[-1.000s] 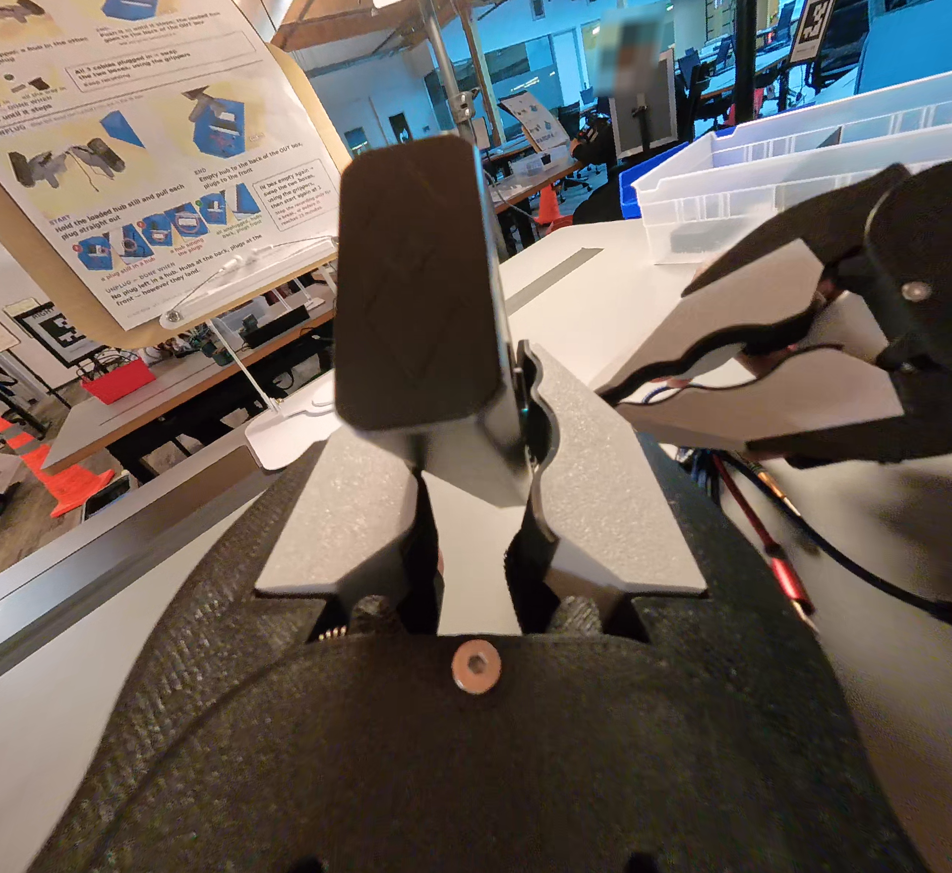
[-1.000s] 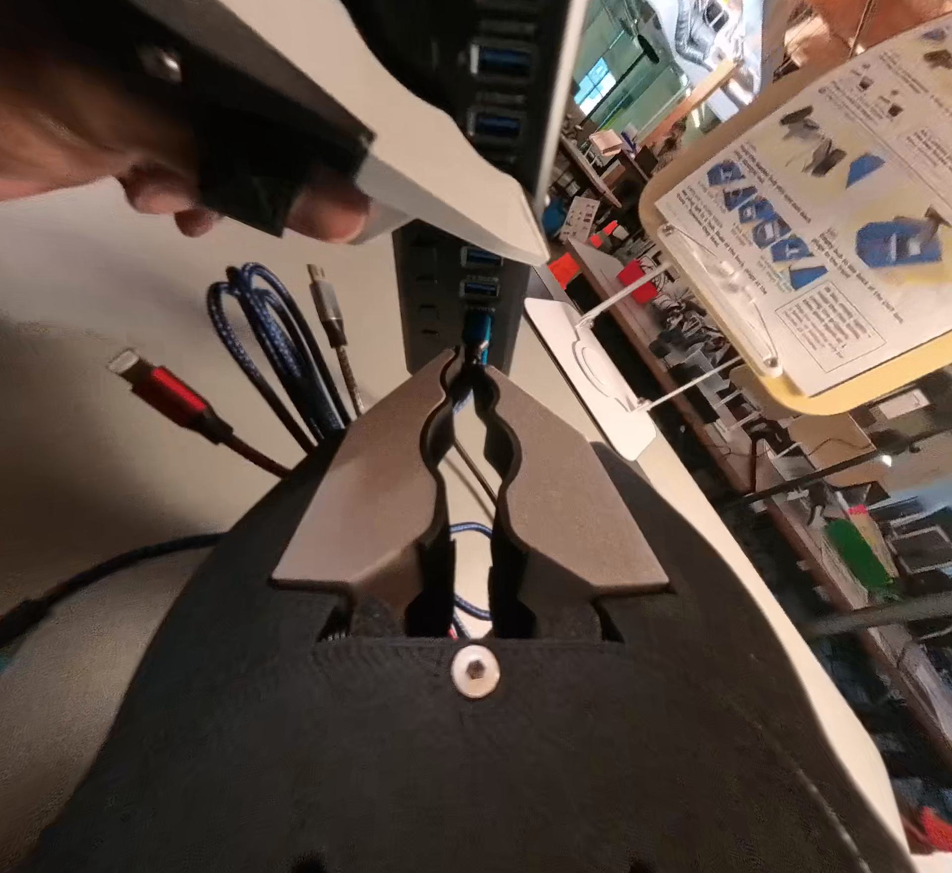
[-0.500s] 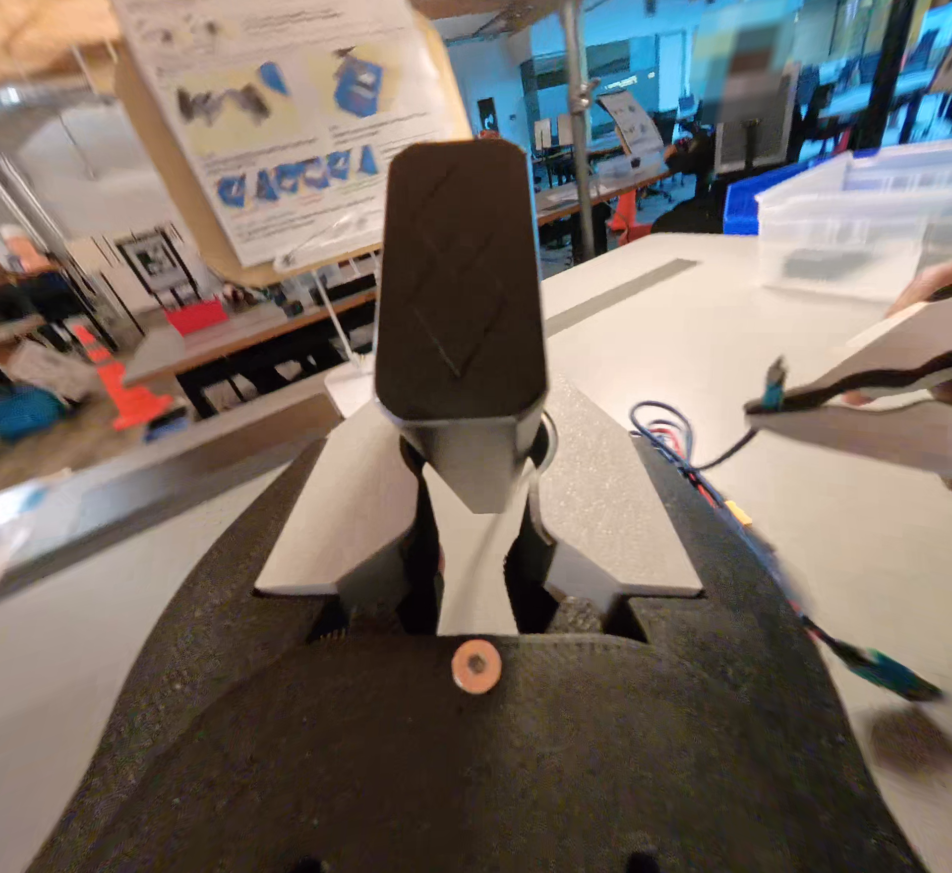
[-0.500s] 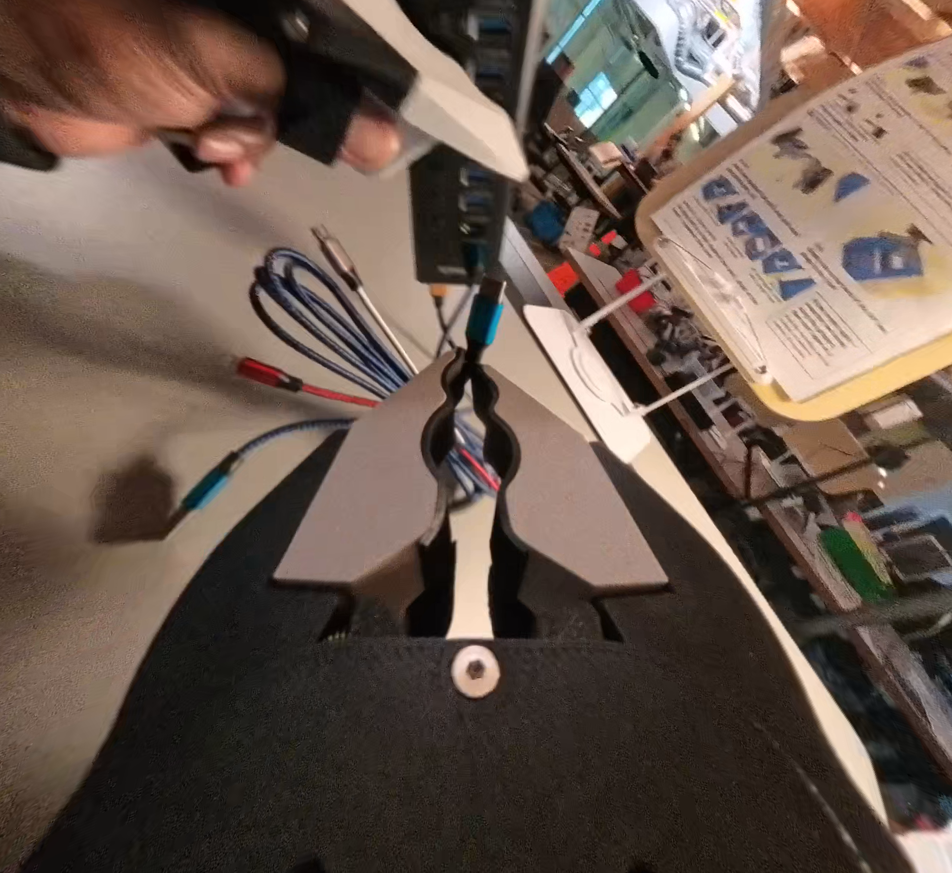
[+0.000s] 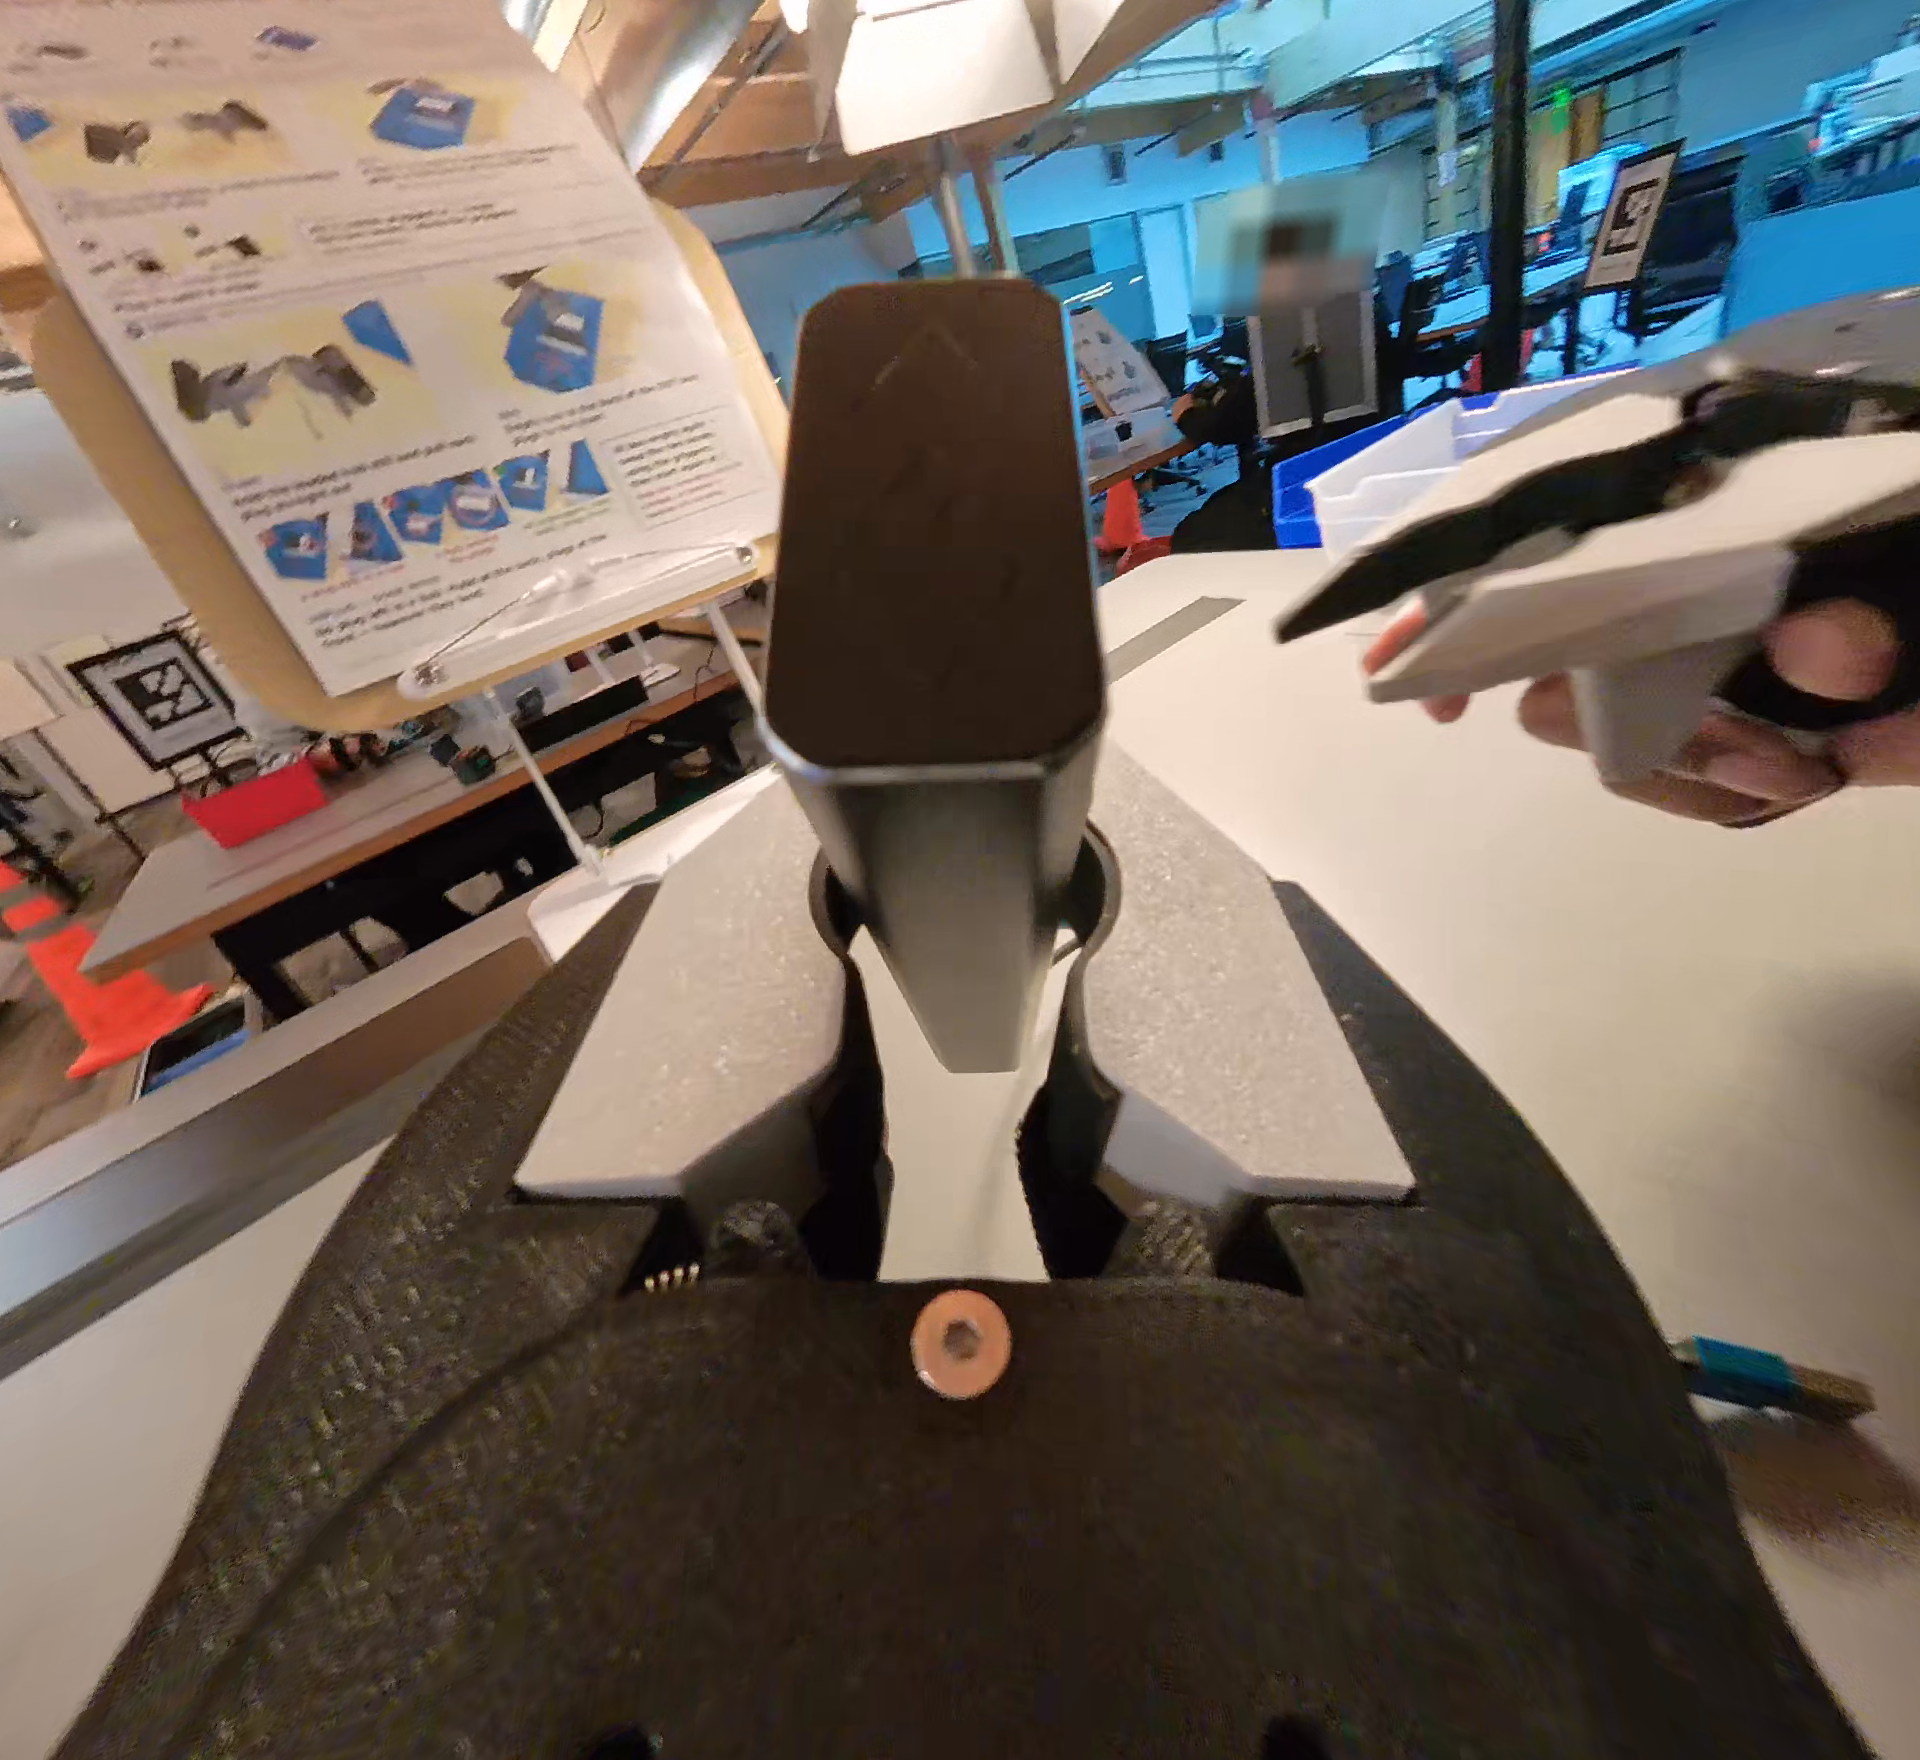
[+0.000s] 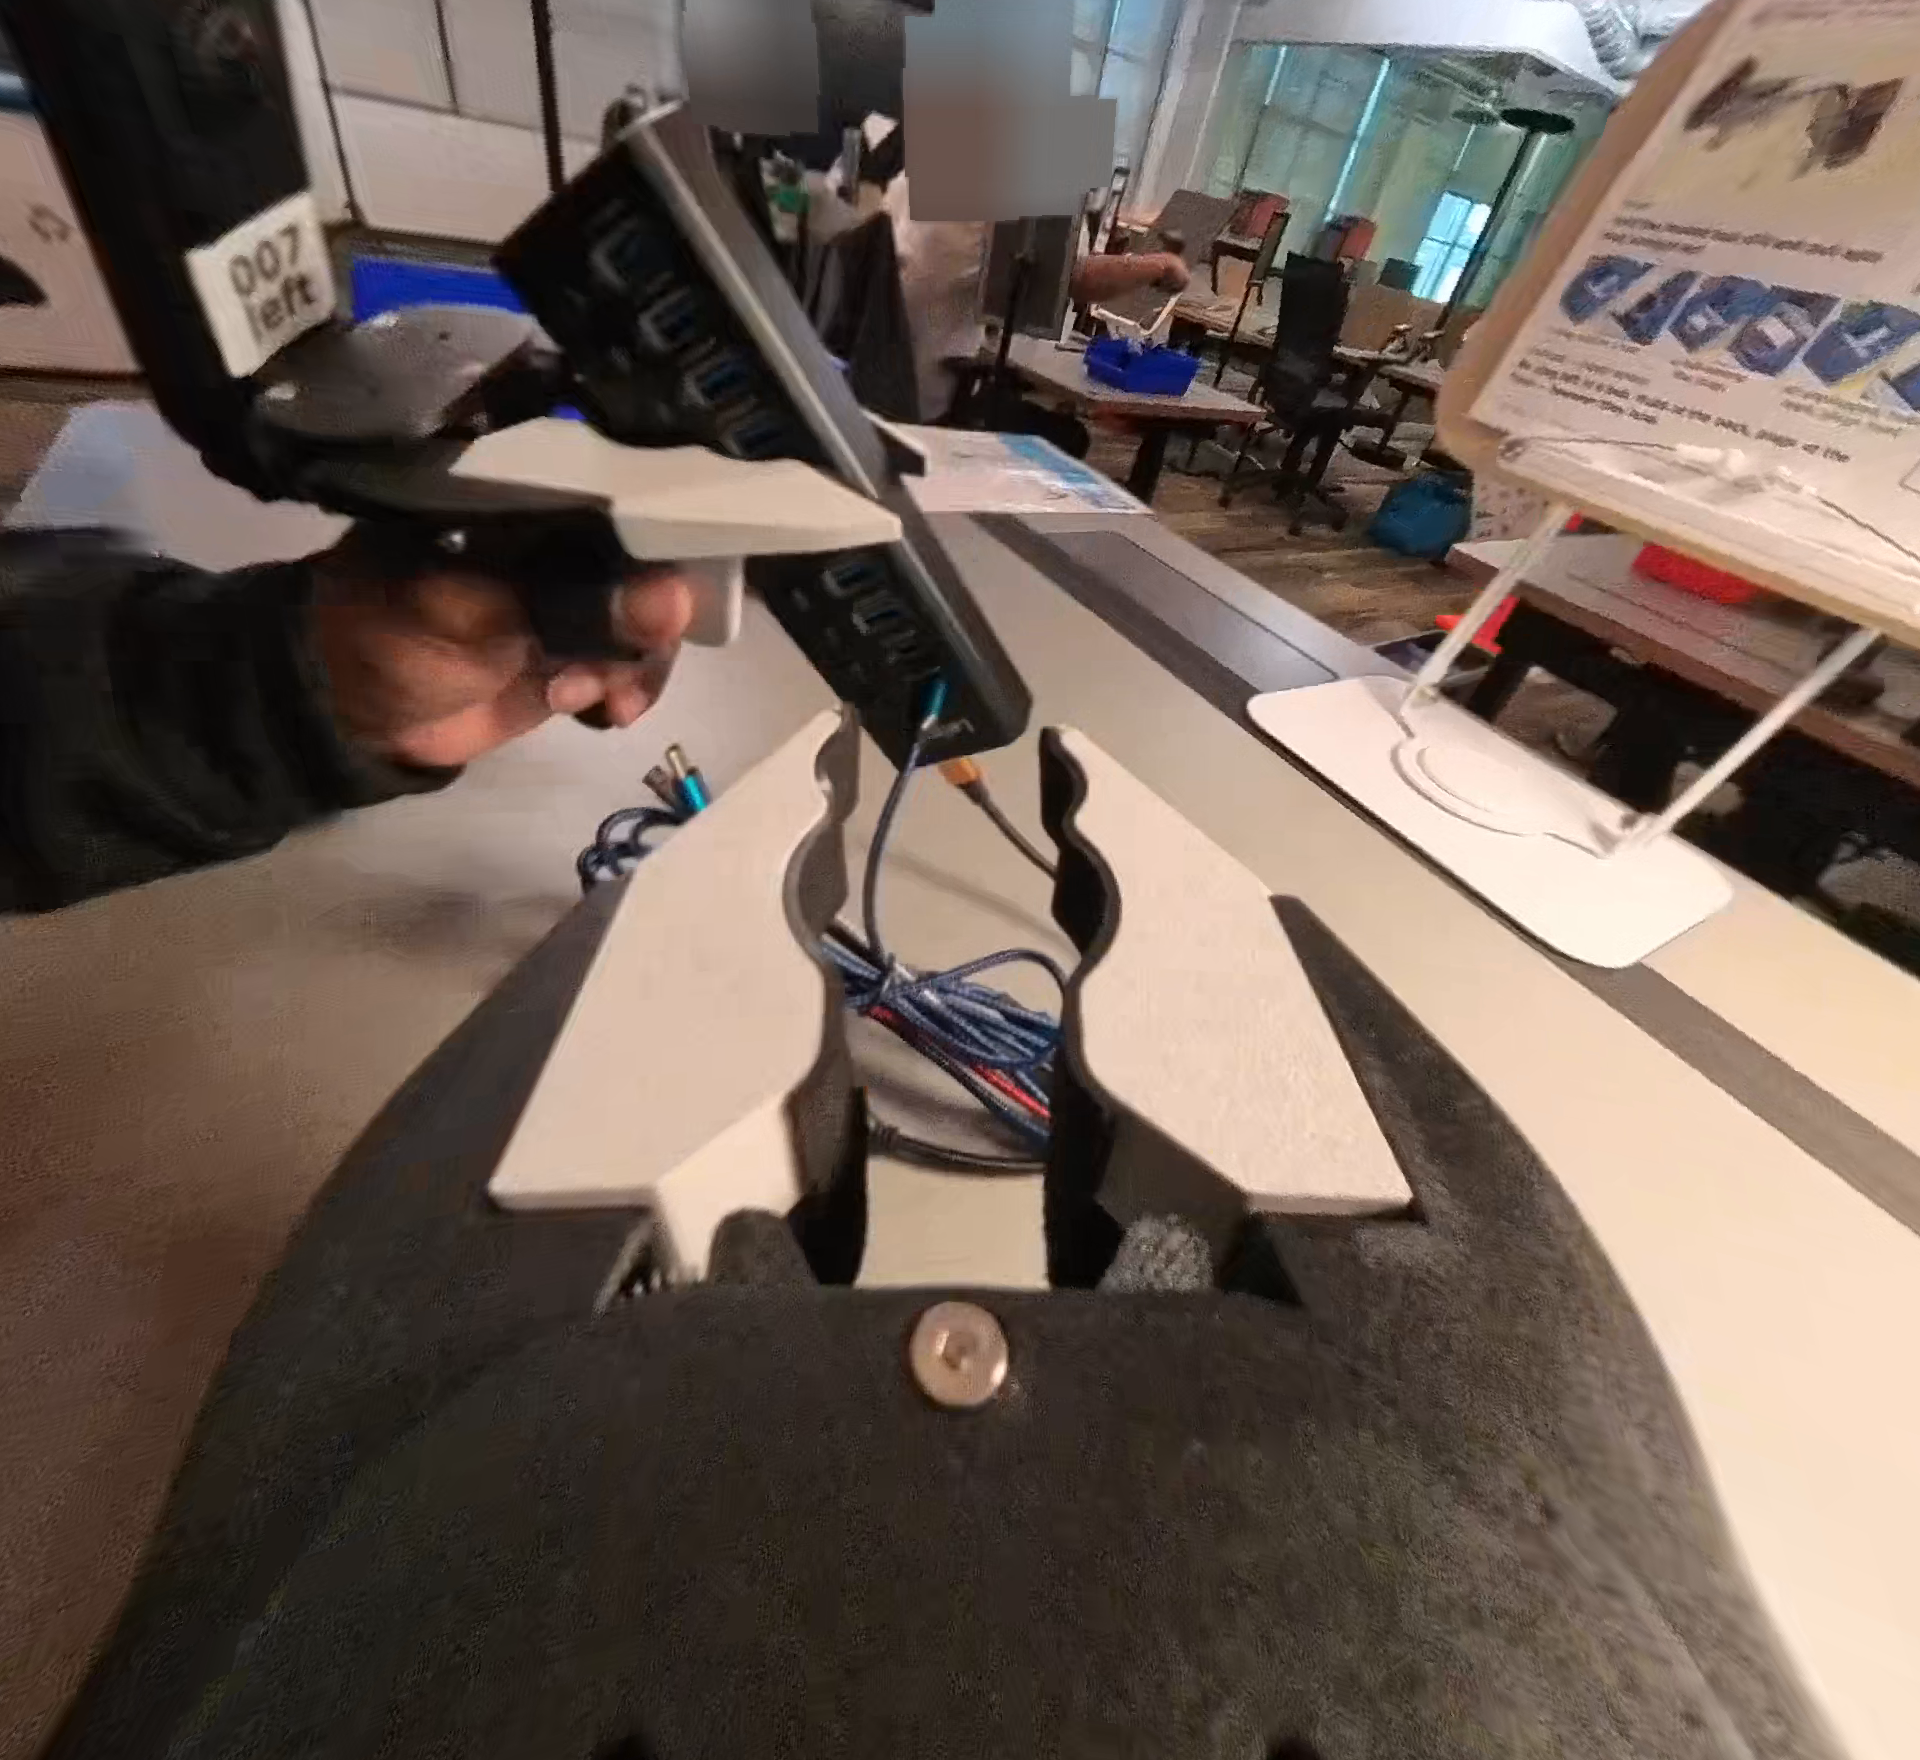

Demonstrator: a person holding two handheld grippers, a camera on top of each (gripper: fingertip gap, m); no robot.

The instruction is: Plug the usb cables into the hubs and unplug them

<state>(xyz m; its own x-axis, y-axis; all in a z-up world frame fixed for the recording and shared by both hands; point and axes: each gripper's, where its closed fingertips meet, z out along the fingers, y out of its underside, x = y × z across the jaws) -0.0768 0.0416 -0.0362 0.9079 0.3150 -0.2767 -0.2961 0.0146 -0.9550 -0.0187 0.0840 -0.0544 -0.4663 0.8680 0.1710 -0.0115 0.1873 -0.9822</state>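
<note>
The long black USB hub with its row of blue ports (image 6: 727,391) is being clamped between the fingers of the left claw (image 5: 956,889) and held tilted above the pale counter (image 6: 1195,630), its lower end pointing down toward the right claw (image 6: 940,754). In the left wrist view the hub's plain dark back (image 5: 935,526) is being seen end-on, rising from between the closed fingers.

The right claw is being held wide apart with nothing between its fingers, just below the hub's lower end. A thin blue cable with a teal plug (image 6: 933,708) is being left plugged into a port near that lower end, and it is hanging down into a tangled bundle of blue and red cables (image 6: 956,1014) lying on the counter between the right claw's fingers. An orange-tipped plug (image 6: 961,772) is lying just beside the hub's end; whether it is seated in a port cannot be told. A loose teal plug (image 5: 1756,1378) is lying on the counter beside the left claw's body. A printed instruction sheet on a clear stand (image 5: 384,339) is standing at the counter's far edge.
</note>
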